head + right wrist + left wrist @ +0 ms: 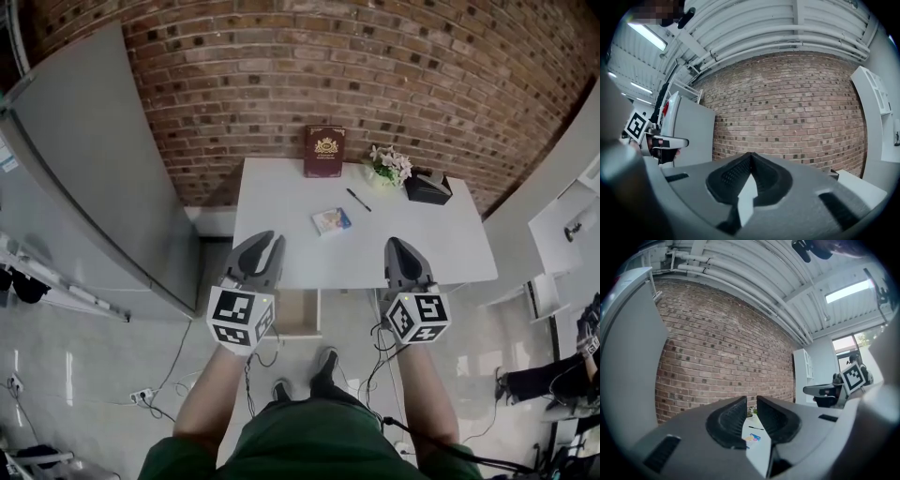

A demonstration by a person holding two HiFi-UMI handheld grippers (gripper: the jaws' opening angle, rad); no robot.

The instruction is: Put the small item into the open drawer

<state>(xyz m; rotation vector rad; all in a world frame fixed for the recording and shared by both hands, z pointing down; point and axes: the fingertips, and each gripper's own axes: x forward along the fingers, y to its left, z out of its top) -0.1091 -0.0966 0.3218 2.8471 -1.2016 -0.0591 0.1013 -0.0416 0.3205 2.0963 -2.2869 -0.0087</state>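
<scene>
The small item, a colourful little box [330, 221], lies flat near the middle of the white table [281, 202]; the left gripper view shows the small box [751, 437] through the slit between its jaws. Below the table's front edge a wooden drawer [298, 314] stands pulled open. My left gripper [273, 236] [751, 399] hovers over the table's front left, jaws a narrow gap apart and empty. Over the front right is my right gripper [395, 241] [750, 153], its tips touching and nothing in it. Both are short of the box.
Along the table's back stand a dark red book [324, 151], a small flower pot [389, 166] and a black device [427, 187]; a black pen [358, 200] lies nearby. A tall grey cabinet [94, 169] is at the left, white shelving [562, 216] at the right. Cables run across the floor.
</scene>
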